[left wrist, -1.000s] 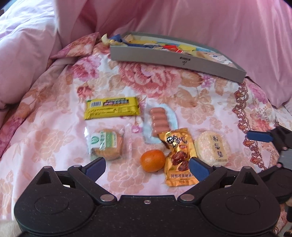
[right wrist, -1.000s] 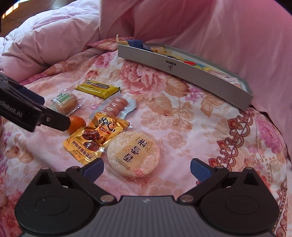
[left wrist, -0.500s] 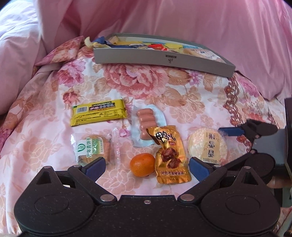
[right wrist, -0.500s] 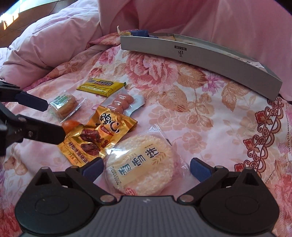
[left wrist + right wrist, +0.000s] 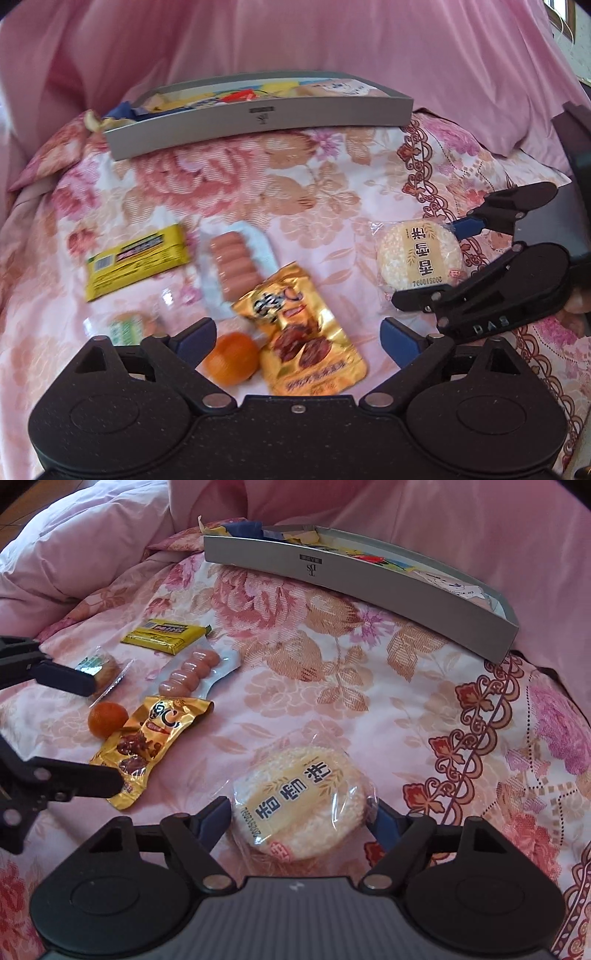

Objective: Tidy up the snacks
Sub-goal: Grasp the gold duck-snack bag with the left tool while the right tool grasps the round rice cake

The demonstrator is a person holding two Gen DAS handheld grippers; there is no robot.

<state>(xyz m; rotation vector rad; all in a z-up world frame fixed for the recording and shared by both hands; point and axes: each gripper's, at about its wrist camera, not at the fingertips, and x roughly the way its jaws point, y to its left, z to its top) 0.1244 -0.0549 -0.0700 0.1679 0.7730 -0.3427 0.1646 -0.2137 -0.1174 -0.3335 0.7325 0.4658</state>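
Both pairs of jaws stand wide: the right gripper (image 5: 299,818) straddles the round rice cracker pack (image 5: 301,803), a blue pad close at each side, though whether either pad already touches the wrapper I cannot tell; the left gripper (image 5: 297,338) hangs parted over the orange (image 5: 232,358) and the gold date pouch (image 5: 301,332), holding nothing.

The cracker lies near the front edge of the floral bedspread (image 5: 306,679), towards its right side. Beyond it, left of centre, sit the sausage pack (image 5: 192,672), a small wrapped cake (image 5: 98,666) and the yellow bar (image 5: 166,638). The grey box (image 5: 369,590), partly filled with snacks, rests along the far edge.

Risks, as I judge them: the film wrapper is slack and glossy, so the pads may pinch only plastic and the disc could slip or tilt out on the carry to the box. A hard squeeze may crack the brittle cracker. The soft bedding yields, so pressing down could bury the pads. The left gripper, close by, could knock the orange rolling.
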